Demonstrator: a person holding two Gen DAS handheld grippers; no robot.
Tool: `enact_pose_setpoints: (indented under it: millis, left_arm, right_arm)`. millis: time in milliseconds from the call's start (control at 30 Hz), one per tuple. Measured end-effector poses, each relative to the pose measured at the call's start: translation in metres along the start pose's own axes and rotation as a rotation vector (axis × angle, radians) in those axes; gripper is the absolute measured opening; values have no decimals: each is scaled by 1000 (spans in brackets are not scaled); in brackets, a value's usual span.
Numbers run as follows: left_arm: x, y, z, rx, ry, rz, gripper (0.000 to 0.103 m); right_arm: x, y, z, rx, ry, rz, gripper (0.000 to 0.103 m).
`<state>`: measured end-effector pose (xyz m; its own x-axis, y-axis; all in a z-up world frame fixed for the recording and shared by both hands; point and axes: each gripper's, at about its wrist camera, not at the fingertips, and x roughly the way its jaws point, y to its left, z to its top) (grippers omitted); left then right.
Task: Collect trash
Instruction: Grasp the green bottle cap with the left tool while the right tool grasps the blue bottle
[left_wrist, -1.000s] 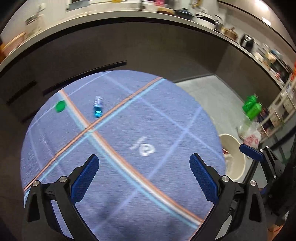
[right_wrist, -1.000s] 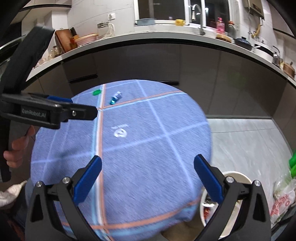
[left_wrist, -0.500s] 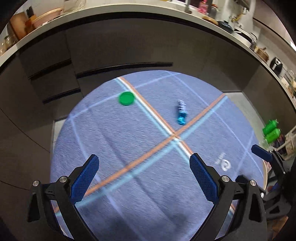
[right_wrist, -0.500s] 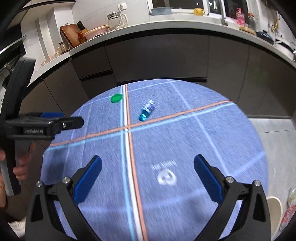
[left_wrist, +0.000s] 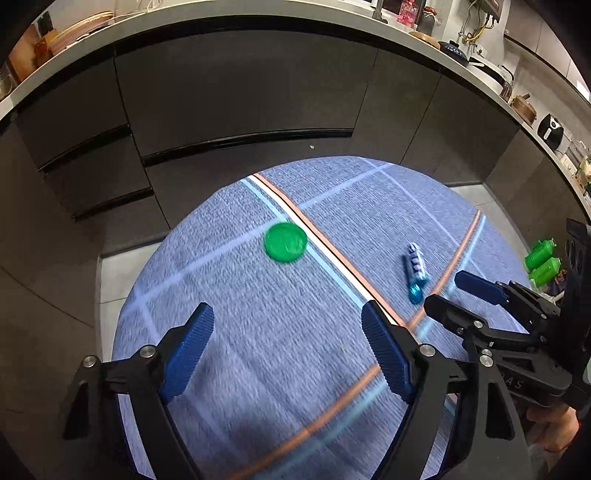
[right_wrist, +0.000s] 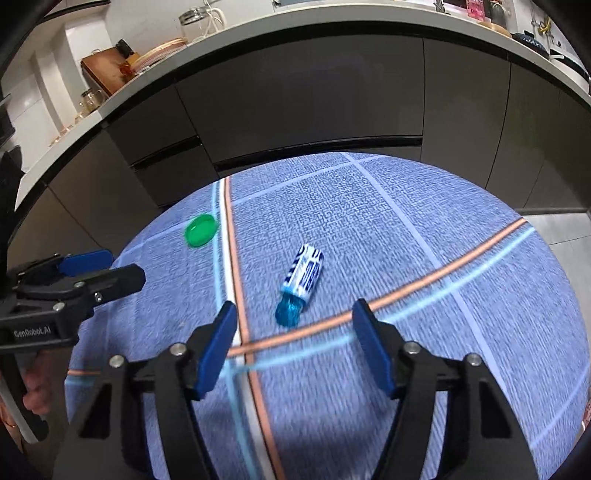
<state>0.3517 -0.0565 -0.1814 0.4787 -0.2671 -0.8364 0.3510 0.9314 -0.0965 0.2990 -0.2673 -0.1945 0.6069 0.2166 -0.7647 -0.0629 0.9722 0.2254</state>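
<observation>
Both grippers hang over the round surface (left_wrist: 258, 369) with its blue checked cloth, fingers pointing down at it and holding nothing. The left gripper (left_wrist: 286, 347) is closing from wide, with the green lid (left_wrist: 286, 242) lying flat well ahead of it. The right gripper (right_wrist: 291, 345) is narrower and also closing; the blue-and-white candy wrapper (right_wrist: 302, 282) lies just ahead of its fingers.

lid (left_wrist: 286, 242) lies left of wrapper (left_wrist: 416, 271) on table (left_wrist: 258, 369).
</observation>
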Motion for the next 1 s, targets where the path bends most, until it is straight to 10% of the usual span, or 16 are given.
enact_pose_setpoints:
  millis: [167,300,633,1000]
  left_arm:
    - [23,4,16,14,9,5,78]
    - [42,9,29,11,26,20,77]
    - [75,-7,43,60,45,60,76]
    - [75,-11,39,69,52,91,35]
  right_arm:
    - [19,5,9,-22,15,0,50]
    - [26,4,10,-36,13,-18,21]
    - [13,0,4,-46,2,17,19]
    - [-13,1,-8,-54,-23,24,19]
